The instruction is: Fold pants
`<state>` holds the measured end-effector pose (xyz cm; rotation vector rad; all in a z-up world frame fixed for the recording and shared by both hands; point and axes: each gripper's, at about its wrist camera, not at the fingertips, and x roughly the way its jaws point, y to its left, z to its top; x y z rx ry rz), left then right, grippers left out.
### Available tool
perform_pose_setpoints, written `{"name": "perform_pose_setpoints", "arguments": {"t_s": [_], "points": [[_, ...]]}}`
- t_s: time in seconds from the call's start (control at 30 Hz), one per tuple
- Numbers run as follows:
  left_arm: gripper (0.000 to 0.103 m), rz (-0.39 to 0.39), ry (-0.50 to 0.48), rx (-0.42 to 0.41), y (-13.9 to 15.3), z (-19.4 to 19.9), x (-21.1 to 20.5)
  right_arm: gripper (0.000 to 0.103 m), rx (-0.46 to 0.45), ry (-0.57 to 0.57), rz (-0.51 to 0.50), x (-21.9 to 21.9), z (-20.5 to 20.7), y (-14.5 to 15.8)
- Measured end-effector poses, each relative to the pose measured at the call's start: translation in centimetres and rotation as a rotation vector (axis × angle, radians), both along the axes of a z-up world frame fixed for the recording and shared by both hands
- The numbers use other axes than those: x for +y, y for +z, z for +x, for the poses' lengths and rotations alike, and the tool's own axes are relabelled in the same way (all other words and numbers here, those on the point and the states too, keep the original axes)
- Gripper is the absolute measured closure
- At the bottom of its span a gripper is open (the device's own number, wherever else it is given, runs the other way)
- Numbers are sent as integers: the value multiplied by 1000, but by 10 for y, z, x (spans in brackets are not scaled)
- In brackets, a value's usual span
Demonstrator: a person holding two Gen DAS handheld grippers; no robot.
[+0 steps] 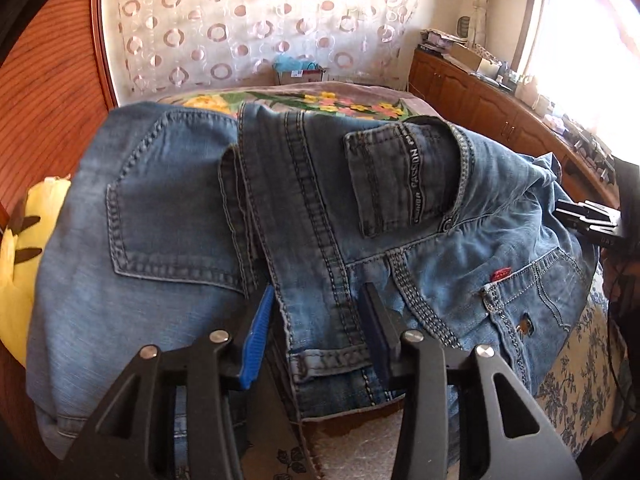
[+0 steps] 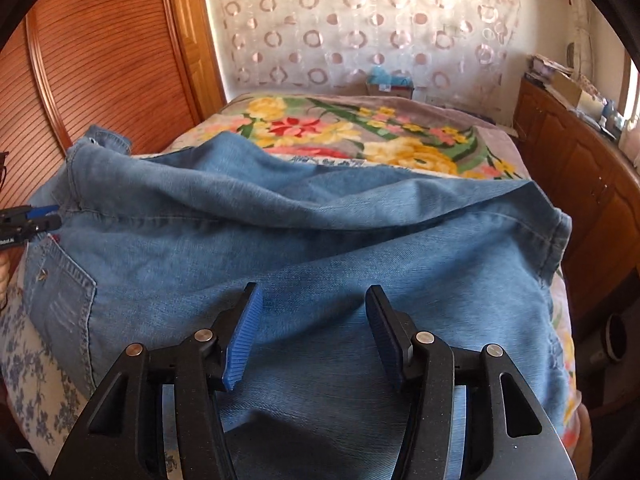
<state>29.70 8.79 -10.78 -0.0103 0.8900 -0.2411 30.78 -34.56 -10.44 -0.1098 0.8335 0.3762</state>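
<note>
Denim pants [image 2: 320, 240] lay bunched across the bed [image 2: 360, 136], waistband toward nine o'clock in the right view. Left gripper [image 1: 320, 320] straddled a hem strip at six o'clock, fingers released, likely to seize it. Right gripper [image 2: 316, 320] hovered over a leg, fingers released, grasping nothing.

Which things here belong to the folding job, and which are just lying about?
Job: jeans; left gripper; right gripper, both open over the denim.

Lying about: floral blanket; yellow cushion; cardboard box; cabinet clutter.
</note>
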Motion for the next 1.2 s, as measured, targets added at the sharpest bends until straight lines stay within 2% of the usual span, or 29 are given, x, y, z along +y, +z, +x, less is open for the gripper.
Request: {"name": "perform_pose_setpoints", "arguments": {"t_s": [0.03,0.07,0.2,0.27,0.33,0.47,0.57,0.67,0.77,0.97,1.07,1.2], "points": [[65,-5,1,1,0,0,0,48,4,-1,-3,1,1,-3],[74,-11,-1,-4,1,0,0,48,4,-3,-9,1,1,-6],[87,-48,-24,-13,8,-3,-1,48,5,-10,-30,4,3,-14],[92,-40,-15,-48,15,-8,-2,48,0,-14,-22,2,3,-13],[93,-41,-14,-87,26,-14,-3,48,-2,-21,-31,2,4,-14],[94,-65,-3,-219,62,-28,-3,48,-28,-31,-45,2,-1,-11],[93,-71,28,-305,94,-25,3,48,-72,-61,-82,-1,-5,-7],[93,-71,73,-357,111,-18,14,48,-73,-84,-68,-11,-4,-4],[91,-37,87,-346,108,-2,20,48,-82,-109,-73,-21,-4,1],[83,35,118,-199,60,37,23,48,-98,-141,-84,-42,0,12],[73,30,117,-188,48,34,18,48,-102,-158,-84,-54,7,18],[71,27,119,-190,49,35,20,48,-112,-185,-108,-72,23,26]]}}
